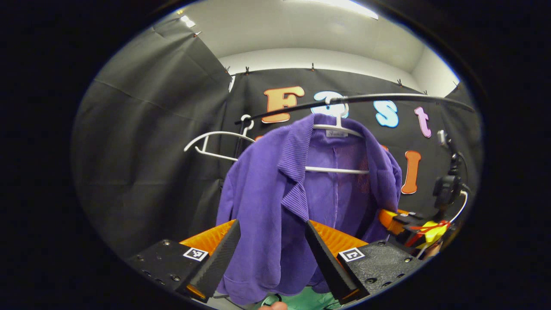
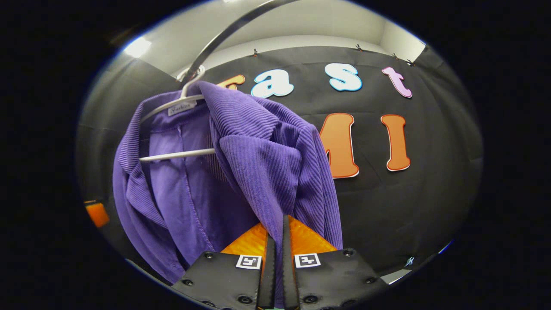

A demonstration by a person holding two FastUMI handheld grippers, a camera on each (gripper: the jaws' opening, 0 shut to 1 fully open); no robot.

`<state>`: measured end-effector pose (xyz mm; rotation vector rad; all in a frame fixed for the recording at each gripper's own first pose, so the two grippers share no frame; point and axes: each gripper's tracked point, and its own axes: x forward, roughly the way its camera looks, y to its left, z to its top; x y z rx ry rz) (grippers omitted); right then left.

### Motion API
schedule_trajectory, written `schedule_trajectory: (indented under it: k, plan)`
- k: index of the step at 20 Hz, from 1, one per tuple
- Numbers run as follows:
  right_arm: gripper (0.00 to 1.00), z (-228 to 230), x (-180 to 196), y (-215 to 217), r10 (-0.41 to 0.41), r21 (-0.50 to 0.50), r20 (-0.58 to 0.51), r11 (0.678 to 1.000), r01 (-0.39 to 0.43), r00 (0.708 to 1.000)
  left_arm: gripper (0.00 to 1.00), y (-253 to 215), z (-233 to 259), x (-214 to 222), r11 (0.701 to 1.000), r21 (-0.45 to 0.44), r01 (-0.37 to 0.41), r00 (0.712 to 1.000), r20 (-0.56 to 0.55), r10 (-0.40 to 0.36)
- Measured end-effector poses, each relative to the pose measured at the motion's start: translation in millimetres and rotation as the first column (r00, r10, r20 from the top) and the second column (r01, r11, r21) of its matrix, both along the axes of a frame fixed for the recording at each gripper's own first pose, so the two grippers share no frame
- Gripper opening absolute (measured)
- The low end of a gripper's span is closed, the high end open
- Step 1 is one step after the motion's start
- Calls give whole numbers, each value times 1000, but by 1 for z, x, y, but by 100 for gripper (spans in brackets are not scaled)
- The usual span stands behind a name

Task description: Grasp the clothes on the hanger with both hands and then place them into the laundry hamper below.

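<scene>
A purple corduroy jacket (image 1: pixel 275 202) hangs on a white hanger (image 1: pixel 338 129) from a dark rail (image 1: pixel 387 98). The left tongs (image 1: pixel 272 254) gape wide, with the jacket's front panel between the fingers. The right tongs (image 2: pixel 275 241) are pinched narrow on the jacket's sleeve fabric (image 2: pixel 275 172).

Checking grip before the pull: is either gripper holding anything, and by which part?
The right gripper is shut on the purple jacket, pinching its front panel edge. The left gripper is open, holding nothing.
</scene>
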<state>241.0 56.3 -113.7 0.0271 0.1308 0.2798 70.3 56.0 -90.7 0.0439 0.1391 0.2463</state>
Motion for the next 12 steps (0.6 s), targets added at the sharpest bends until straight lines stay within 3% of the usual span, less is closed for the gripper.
schedule_trajectory:
  k: [3,6,12]
  plan:
    - [19,27,-21,-14,40,41,32,998,-41,999,95,-1,-30,20,999,42,-30,999,-24,31]
    - [14,51,-35,-30,47,43,74,998,-50,996,95,-10,-55,46,997,69,-20,1000,-14,21]
    - [14,73,-53,-37,84,-11,134,996,-84,987,92,16,-78,92,968,200,-152,988,53,144]
